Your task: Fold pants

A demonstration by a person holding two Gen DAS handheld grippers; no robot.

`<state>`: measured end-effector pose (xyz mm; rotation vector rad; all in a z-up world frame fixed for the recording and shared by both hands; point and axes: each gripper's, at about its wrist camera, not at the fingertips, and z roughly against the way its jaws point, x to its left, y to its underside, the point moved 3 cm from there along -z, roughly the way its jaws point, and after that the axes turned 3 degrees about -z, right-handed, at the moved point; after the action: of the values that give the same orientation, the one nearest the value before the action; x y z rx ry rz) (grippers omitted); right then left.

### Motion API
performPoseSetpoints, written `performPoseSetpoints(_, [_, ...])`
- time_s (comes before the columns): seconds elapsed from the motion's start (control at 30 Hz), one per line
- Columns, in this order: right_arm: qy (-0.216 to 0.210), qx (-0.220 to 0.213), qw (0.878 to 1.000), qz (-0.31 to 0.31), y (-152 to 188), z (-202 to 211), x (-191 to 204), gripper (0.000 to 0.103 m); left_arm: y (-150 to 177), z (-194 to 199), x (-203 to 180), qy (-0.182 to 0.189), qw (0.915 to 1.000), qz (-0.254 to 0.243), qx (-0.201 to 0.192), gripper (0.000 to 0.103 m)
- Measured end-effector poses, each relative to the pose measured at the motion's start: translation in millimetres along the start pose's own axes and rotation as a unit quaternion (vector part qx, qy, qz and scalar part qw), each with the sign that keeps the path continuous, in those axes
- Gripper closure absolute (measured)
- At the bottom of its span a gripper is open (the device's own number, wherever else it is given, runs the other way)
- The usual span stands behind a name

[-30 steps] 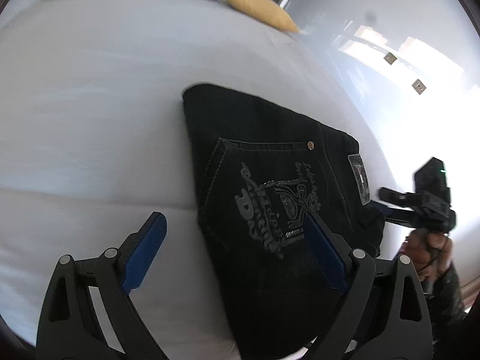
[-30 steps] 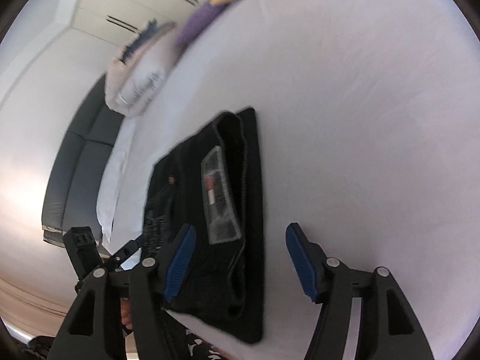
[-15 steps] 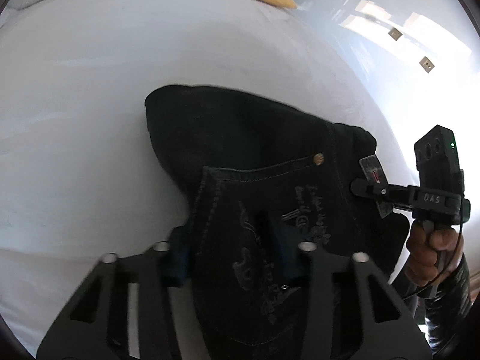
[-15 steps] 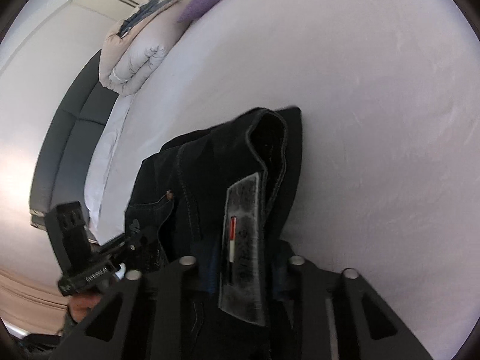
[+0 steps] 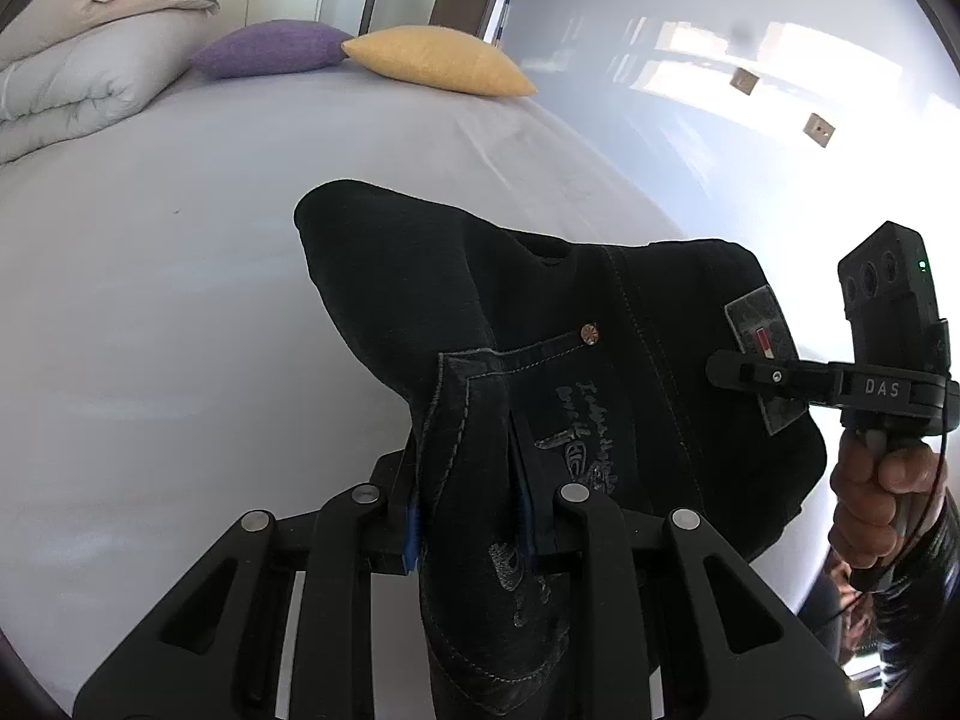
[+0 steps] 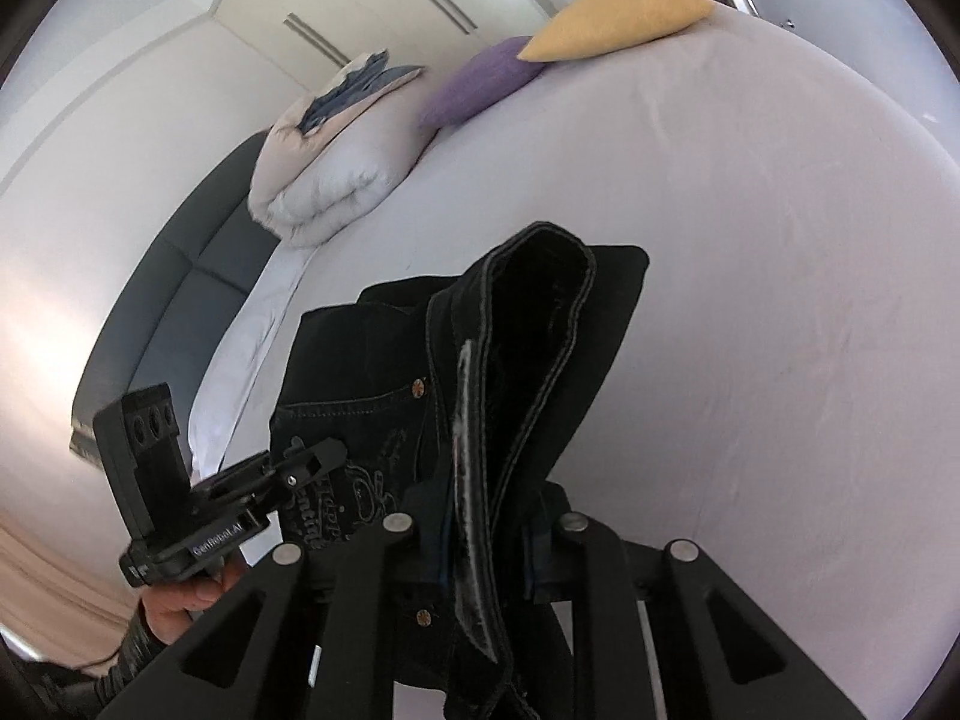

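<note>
At lower centre of the left wrist view, the left gripper (image 5: 468,516) is closing, its fingers pinching the black pants (image 5: 540,312) at the pocket, lifted over the bed (image 5: 180,240). The right gripper (image 6: 483,531), likewise closing, pinches the waistband.

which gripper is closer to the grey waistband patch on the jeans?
Right. The right gripper clamps the waistband with the patch between its closing jaws. The left gripper, jaws also closing, grips the back pocket, well away from the patch.
</note>
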<state>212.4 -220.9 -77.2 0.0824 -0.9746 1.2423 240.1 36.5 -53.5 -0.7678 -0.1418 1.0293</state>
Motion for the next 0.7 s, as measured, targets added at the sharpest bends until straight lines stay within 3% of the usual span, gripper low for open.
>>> performPoseSetpoints(0.17, [0.019, 0.026, 0.998, -0.061, -18.7, -43.8, -62.5, 0.084, -10.1, -67.0, 33.2, -0.002, 0.9987, 0.03, 0.041, 0.081])
performPoseSetpoints(0.2, [0.028, 0.035, 0.996, -0.072, -16.4, -52.6, -75.3, 0.082, -6.9, -76.3, 40.8, -0.006, 0.9983, 0.032, 0.048, 0.079])
performPoseSetpoints(0.23, [0.031, 0.037, 0.995, -0.086, -12.8, -57.8, -88.1, 0.072, -5.3, -81.0, 45.3, -0.007, 0.9982, 0.034, 0.05, 0.075])
performPoseSetpoints(0.27, [0.023, 0.035, 0.994, -0.099, -9.9, -59.9, -96.8, 0.071, -3.3, -84.1, 47.6, -0.01, 0.9983, 0.033, 0.048, 0.073])
performPoseSetpoints(0.33, [-0.012, 0.022, 0.993, -0.113, -5.6, -58.8, -107.6, 0.072, -1.0, -86.9, 52.6, -0.014, 0.9985, 0.033, 0.042, 0.063])
performPoseSetpoints(0.4, [-0.021, 0.016, 0.993, -0.112, -3.5, -58.2, -110.2, 0.072, 1.9, -87.7, 59.9, -0.014, 0.9984, 0.038, 0.04, 0.056])
performPoseSetpoints(0.53, [-0.012, 0.014, 0.994, -0.107, -1.1, -54.5, -104.9, 0.067, 3.7, -84.3, 63.2, -0.026, 0.9985, 0.039, 0.027, 0.05])
performPoseSetpoints(0.6, [0.002, 0.004, 0.994, -0.107, -0.3, -46.9, -101.5, 0.061, 7.3, -75.1, 60.0, -0.039, 0.9986, 0.032, 0.018, 0.048])
performPoseSetpoints(0.7, [0.027, -0.022, 0.994, -0.1, 5.2, -26.3, -95.8, 0.048, 17.0, -48.0, 52.2, -0.075, 0.9971, 0.012, -0.003, 0.036])
